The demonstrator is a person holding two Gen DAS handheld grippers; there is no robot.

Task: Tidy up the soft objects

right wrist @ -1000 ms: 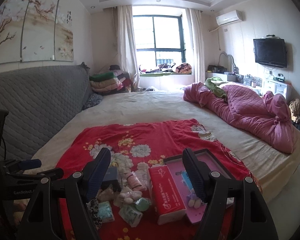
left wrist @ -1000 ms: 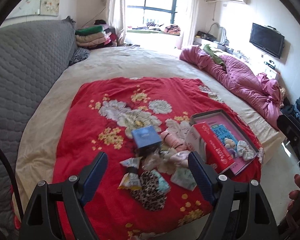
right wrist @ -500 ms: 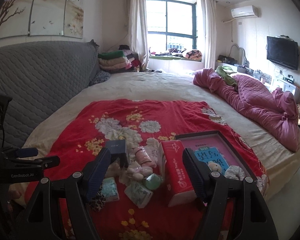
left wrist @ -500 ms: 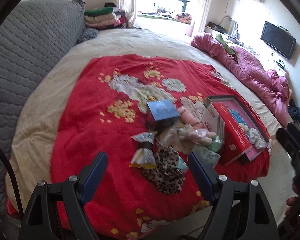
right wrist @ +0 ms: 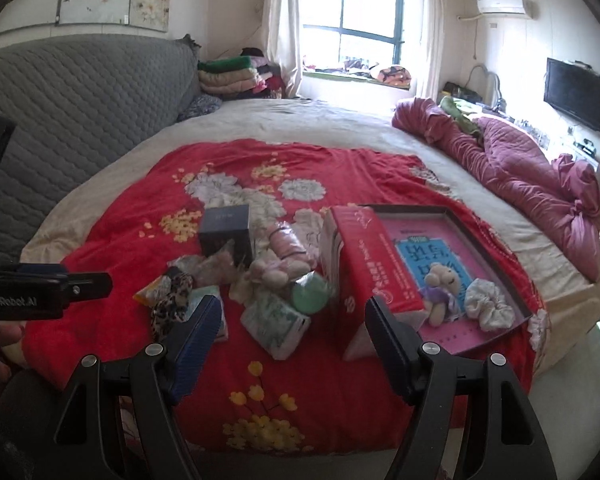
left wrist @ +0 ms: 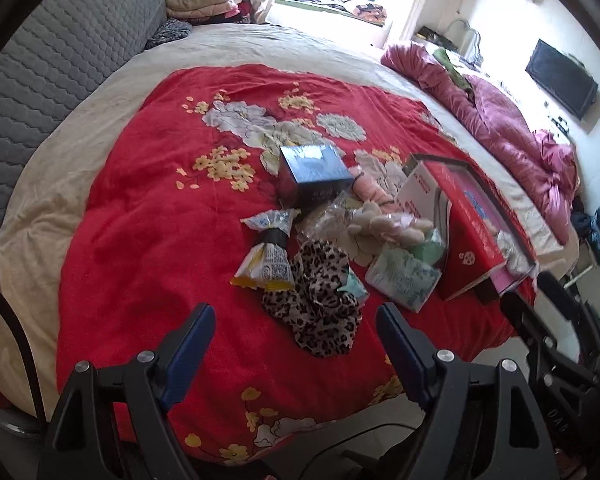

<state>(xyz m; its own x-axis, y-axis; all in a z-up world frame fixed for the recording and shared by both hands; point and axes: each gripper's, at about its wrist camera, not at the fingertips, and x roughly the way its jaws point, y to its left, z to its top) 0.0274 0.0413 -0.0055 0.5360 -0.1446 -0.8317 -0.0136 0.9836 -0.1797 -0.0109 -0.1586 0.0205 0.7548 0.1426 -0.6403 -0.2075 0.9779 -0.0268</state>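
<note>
A: Stock on the red blanket (left wrist: 148, 240), left to right from the dark box (left wrist: 314, 168)?

B: Snack packet (left wrist: 266, 256) below-left of the box; leopard scrunchie (left wrist: 320, 300) below it; pink plush toy (left wrist: 384, 222) to its right; green tissue pack (left wrist: 404, 280) below the toy; red tissue box (left wrist: 466, 236) further right, leaning on the tray (right wrist: 512, 280). The tray already holds a small bear (right wrist: 440, 284) and a white scrunchie (right wrist: 488, 304).

A: Claws?

B: Left claw (left wrist: 292, 344) wide, nothing held, poised just short of the leopard scrunchie. Right claw (right wrist: 292, 328) wide, nothing held, over the tissue pack.

A: Hazards?

B: Items overlap, so one pinch may drag the snack packet or a second pack along. The scrunchie is limp and could slip from the fingers. The red tissue box looks unsteady; a nudge might topple it onto the tray. The claws work close together and may collide.
</note>
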